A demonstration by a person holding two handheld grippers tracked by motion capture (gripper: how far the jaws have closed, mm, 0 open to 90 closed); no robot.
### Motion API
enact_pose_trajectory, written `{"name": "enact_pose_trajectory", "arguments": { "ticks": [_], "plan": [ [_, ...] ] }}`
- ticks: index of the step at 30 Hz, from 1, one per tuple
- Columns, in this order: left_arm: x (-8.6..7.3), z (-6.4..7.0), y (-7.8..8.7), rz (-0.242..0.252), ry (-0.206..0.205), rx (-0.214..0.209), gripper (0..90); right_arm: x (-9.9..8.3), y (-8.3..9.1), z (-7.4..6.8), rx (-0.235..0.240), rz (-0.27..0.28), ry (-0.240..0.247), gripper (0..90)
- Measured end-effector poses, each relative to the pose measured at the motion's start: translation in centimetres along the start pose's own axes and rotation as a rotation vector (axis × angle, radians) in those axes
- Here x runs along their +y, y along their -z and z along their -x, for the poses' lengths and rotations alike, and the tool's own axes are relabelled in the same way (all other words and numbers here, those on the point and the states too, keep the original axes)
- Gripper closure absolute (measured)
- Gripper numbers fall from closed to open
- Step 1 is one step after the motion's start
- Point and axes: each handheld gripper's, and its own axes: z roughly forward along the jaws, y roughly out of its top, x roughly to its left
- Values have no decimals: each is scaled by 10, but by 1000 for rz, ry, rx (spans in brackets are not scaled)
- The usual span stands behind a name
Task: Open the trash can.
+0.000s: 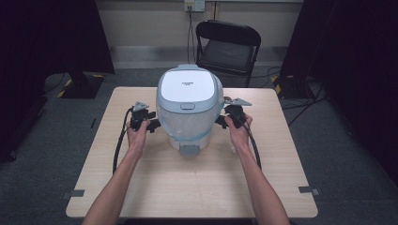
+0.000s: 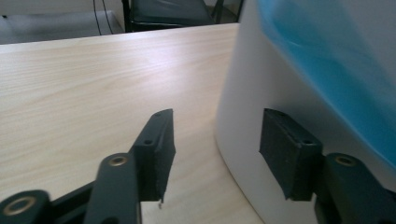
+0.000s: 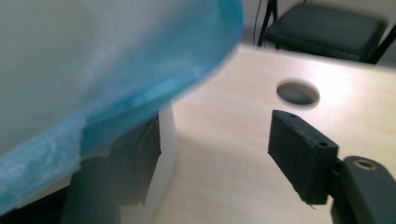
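a light wood-grain counter (image 1: 187,187) with rounded corners stands on a grey carpeted floor (image 1: 347,154). a white pedal bin (image 1: 189,105) with a pale blue lid rim and a blue liner stands directly on the counter, a little behind its middle, its grey foot pedal (image 1: 189,150) facing the near edge. a round cable hole (image 3: 298,91) is cut through the top to one side of the bin. two small grey tape pieces, one (image 1: 73,193) at the near left edge and one (image 1: 309,190) at the near right, mark the counter.
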Motion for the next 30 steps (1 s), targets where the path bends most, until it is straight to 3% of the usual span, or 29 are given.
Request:
{"name": "enact_pose_trajectory", "arguments": {
  "ticks": [1,2,4,8,9,11,13,19,22,23,27,29,30],
  "plan": [
    [1,0,-1,20,16,7,430,1,-2,-1,-16,14,-6,409],
    [1,0,-3,28,14,8,423,3,-5,0,-9,12,-42,406],
    [2,3,-5,14,-18,22,443,3,-7,3,31,15,-79,447],
    [2,6,-4,20,-49,-8,587,2,-3,-9,49,31,-38,727],
    [2,7,-3,21,-61,-9,630,2,-2,-11,60,30,-39,761],
    [1,8,0,18,-82,-9,689,1,1,-14,76,24,-28,772],
    [1,8,1,19,-75,-13,724,-1,5,-17,102,19,-20,772],
    [-12,13,19,24,-65,-48,760,-8,19,-26,119,15,-9,791],
    [-19,14,28,34,-41,-66,788,-10,24,-32,125,9,-6,836],
    [-19,15,30,31,-51,-59,789,-11,28,-36,119,4,21,835],
    [-23,19,39,24,-61,-65,794,-14,36,-39,135,-9,29,817],
    [-26,22,48,3,-79,-75,793,-15,40,-42,132,-13,39,832],
    [-29,24,55,-4,-111,-78,791,-17,43,-44,146,-13,35,826]
  ]
}}
